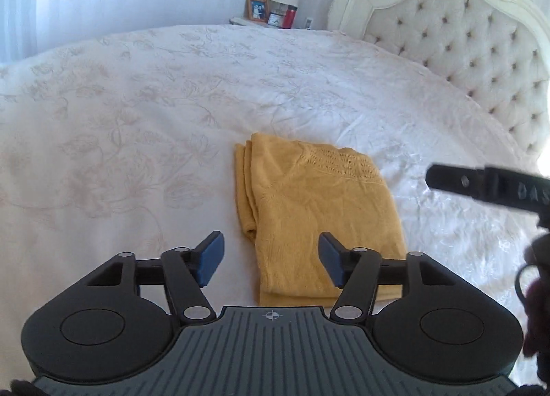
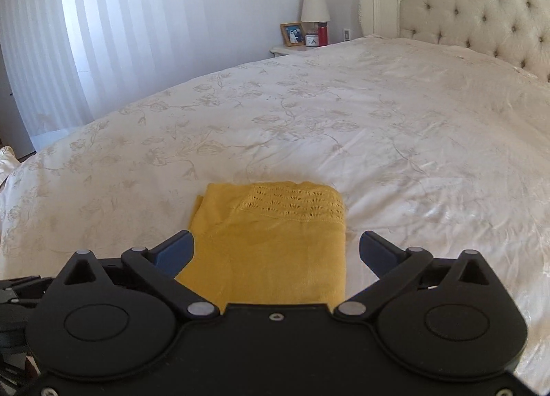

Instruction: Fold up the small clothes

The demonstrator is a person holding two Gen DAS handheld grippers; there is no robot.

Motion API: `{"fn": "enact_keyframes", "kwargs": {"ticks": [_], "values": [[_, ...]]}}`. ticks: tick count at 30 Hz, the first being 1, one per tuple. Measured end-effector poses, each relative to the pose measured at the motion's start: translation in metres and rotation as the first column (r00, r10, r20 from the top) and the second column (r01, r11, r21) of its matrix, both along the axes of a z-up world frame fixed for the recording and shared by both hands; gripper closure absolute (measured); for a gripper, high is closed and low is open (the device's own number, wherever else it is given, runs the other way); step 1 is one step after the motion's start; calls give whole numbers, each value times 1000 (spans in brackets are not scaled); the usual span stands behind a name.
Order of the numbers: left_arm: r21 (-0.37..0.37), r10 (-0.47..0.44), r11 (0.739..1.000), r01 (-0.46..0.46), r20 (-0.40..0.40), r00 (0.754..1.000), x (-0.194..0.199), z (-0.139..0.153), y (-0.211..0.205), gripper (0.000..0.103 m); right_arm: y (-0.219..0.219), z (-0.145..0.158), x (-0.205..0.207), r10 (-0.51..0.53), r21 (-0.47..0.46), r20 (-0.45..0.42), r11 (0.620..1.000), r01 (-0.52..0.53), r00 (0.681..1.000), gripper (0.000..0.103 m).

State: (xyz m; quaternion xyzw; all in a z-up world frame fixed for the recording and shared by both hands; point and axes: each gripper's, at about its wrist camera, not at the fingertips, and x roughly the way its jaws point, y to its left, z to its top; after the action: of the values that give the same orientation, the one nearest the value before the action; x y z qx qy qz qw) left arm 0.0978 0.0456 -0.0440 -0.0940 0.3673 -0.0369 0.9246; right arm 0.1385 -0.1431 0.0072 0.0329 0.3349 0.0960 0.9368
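Nearest to us, our left gripper (image 1: 271,260) hangs with its blue pads (image 1: 210,258) spread wide and nothing between them. Our right gripper (image 2: 276,253) is likewise released, its fingers parted and empty.

Just beyond both sets of fingertips lies the yellow knit garment (image 1: 316,210), already folded into a compact oblong on the cream bedspread (image 1: 137,103). Its long axis runs straight away from us, the near hem under the gripper bodies and the openwork band (image 2: 295,201) at the far end. In the left wrist view the garment sits slightly right of the gap, its layered left edge roughly midway between the pads and the right pad over the cloth. In the right wrist view the garment fills the gap almost squarely, with each fingertip just outside a long edge.

We judge the right gripper better centred, so a near-to-far fold would start at the near hem, with each gripper taking a corner.

Farther off stand the tufted headboard (image 1: 481,52) and a nightstand (image 2: 288,49) with a lamp (image 2: 314,7).
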Motion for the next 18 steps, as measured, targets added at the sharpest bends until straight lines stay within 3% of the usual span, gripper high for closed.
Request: {"fn": "enact_keyframes", "kwargs": {"ticks": [4,9,12,18], "values": [[65,23,998,-22,-14,1000,-7,5,-19,40,3,0,-25,-22,-38,15,999,23,1000,1],[38,28,999,-27,-23,999,-26,9,-20,39,2,4,-49,-48,-49,32,998,50,998,1],[69,39,997,-36,-34,999,-34,10,-24,39,1,6,-56,-75,-53,42,996,77,996,1],[119,49,992,-44,-39,998,-45,13,-31,39,-3,1,-61,-106,-41,-19,994,105,994,1]]}}
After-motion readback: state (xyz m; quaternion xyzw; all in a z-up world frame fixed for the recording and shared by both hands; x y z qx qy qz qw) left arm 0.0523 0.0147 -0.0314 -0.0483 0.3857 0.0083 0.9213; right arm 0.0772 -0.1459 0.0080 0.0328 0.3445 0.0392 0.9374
